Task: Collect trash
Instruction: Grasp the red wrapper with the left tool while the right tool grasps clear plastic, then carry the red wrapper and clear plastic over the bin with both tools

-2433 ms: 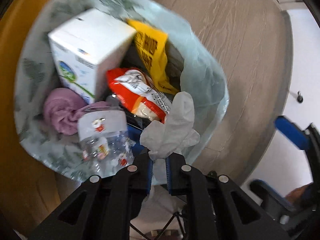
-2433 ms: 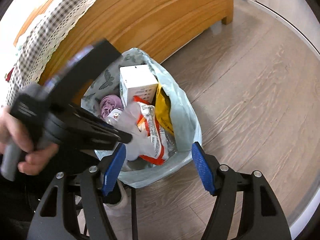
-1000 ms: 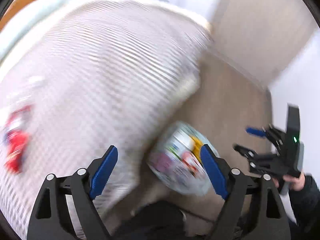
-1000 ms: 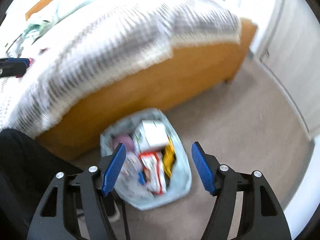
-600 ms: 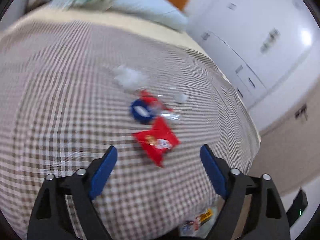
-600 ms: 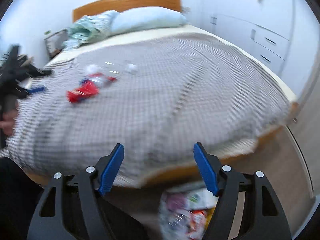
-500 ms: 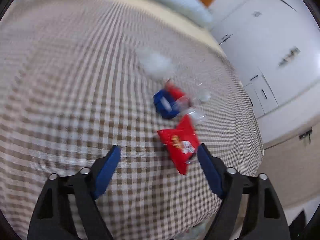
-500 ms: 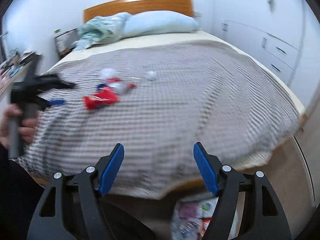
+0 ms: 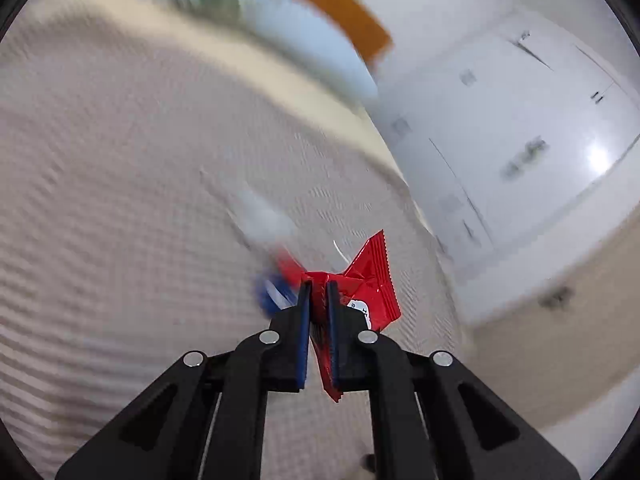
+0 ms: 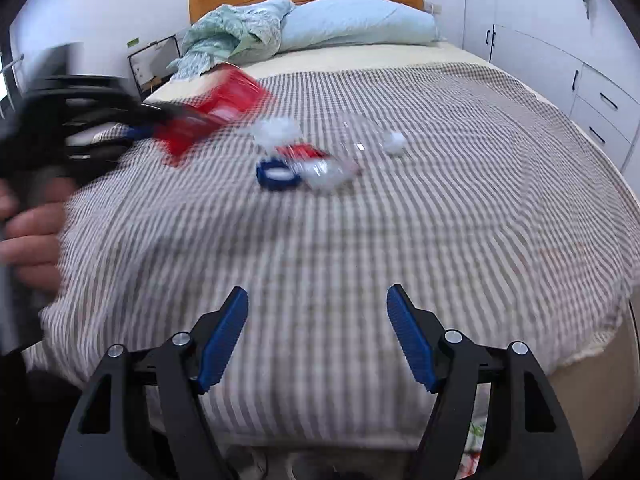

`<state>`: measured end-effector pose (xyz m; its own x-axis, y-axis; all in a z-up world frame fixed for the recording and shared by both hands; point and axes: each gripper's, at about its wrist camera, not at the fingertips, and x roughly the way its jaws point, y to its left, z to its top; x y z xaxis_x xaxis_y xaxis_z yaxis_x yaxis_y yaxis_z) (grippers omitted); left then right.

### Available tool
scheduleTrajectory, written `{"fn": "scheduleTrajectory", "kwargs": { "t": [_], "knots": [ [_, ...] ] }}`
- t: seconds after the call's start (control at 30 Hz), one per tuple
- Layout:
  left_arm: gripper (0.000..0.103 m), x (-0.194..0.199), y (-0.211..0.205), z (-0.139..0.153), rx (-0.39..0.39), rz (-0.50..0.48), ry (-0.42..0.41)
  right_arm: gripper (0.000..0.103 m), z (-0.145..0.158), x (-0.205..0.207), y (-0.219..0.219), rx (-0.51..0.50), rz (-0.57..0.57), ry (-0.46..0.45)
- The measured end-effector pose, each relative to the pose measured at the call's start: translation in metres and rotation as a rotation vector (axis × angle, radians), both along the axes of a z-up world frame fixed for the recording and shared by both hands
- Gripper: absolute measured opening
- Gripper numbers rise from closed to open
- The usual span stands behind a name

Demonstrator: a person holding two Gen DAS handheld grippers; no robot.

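**Left gripper lifts the red wrapper off the bed**

The left gripper (image 9: 318, 292) is clamped on the red wrapper (image 9: 370, 280), low centre of its view and raised above the checked bedspread (image 10: 400, 240). Half a second ago the wrapper lay flat between spread jaws. The right gripper (image 10: 316, 316) hangs spread wide, empty, at the bottom of its frame; a blue cap (image 10: 278, 176) and crumpled bottle (image 10: 328, 168) lie mid-bed.

Bed (image 10: 400, 240) with checked cover: blue-rimmed lid (image 10: 277, 175), crumpled clear bottle (image 10: 328, 168), two white wads (image 10: 276, 131) near middle; pillow (image 10: 356, 24), green blanket (image 10: 228, 32) at head edge.
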<state>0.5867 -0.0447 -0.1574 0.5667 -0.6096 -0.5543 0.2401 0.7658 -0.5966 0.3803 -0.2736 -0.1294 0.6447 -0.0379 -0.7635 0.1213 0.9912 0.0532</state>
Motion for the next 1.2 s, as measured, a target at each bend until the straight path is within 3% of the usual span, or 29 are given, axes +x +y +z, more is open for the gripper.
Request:
{"fn": "scheduleTrajectory", "kwargs": {
  "t": [0.03, 0.1, 0.2, 0.27, 0.37, 0.53, 0.57, 0.6, 0.67, 0.7, 0.8, 0.9, 1.1, 1.2],
  "knots": [
    [0.005, -0.001, 0.012, 0.009, 0.101, 0.082, -0.066, 0.069, 0.001, 0.018, 0.006, -0.009, 0.018, -0.010],
    [0.005, 0.006, 0.035, 0.008, 0.168, 0.165, -0.088, 0.069, 0.003, 0.052, 0.014, 0.014, 0.064, -0.012],
    [0.005, 0.027, 0.065, -0.015, 0.055, 0.197, 0.053, 0.069, -0.002, 0.111, 0.022, 0.045, 0.101, 0.015],
    [0.005, 0.038, 0.079, -0.029, 0.044, 0.210, 0.122, 0.069, -0.007, 0.147, 0.031, 0.028, 0.124, 0.030],
    [0.005, 0.051, 0.082, -0.036, 0.064, 0.218, 0.143, 0.069, -0.021, 0.206, 0.038, -0.043, 0.113, 0.111],
    [0.005, 0.072, 0.092, -0.035, 0.046, 0.210, 0.145, 0.068, -0.045, 0.269, 0.028, -0.048, 0.059, 0.236],
    [0.005, 0.072, 0.093, -0.037, 0.026, 0.204, 0.152, 0.056, -0.049, 0.276, 0.026, -0.052, 0.049, 0.246],
    [0.005, 0.073, 0.093, -0.038, 0.014, 0.198, 0.158, 0.031, -0.054, 0.282, 0.024, -0.057, 0.038, 0.261],
    [0.005, 0.069, 0.090, -0.039, -0.018, 0.185, 0.175, 0.011, -0.053, 0.283, 0.022, -0.060, 0.022, 0.256],
    [0.005, 0.070, 0.089, -0.040, -0.029, 0.177, 0.183, 0.008, -0.046, 0.278, 0.022, -0.052, 0.016, 0.227],
    [0.005, 0.065, 0.082, -0.037, -0.013, 0.164, 0.175, 0.006, 0.000, 0.246, 0.023, -0.032, 0.036, 0.084],
    [0.005, 0.062, 0.072, -0.036, 0.010, 0.139, 0.155, 0.005, 0.037, 0.206, 0.017, -0.016, 0.061, 0.011],
    [0.005, 0.047, 0.051, -0.022, 0.058, 0.103, 0.101, 0.005, 0.076, 0.150, -0.005, 0.022, 0.069, -0.022],
    [0.005, 0.037, 0.035, -0.026, 0.132, 0.089, 0.098, 0.005, 0.087, 0.117, -0.015, -0.014, 0.055, -0.039]
  ]
}}
